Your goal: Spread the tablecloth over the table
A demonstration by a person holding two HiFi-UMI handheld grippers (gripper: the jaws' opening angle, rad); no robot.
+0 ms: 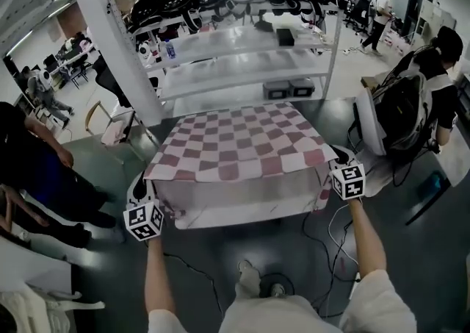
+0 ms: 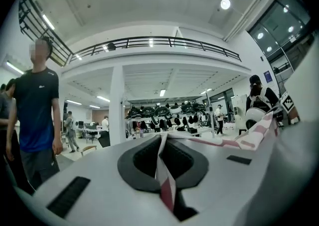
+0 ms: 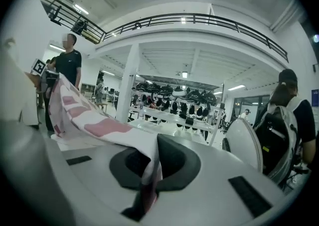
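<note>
Judged light, soft and limp, the tablecloth [image 1: 242,140] is clamped at its near corners by the left gripper [image 2: 167,190] and right gripper [image 3: 147,189], where it is best taken.

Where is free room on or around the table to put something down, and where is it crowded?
The tablecloth top is bare from the shelf rack to the near edge, where the left gripper and right gripper pinch its corners. Crowded: the right side, by the person with a backpack, and the floor in front, with cables.
</note>
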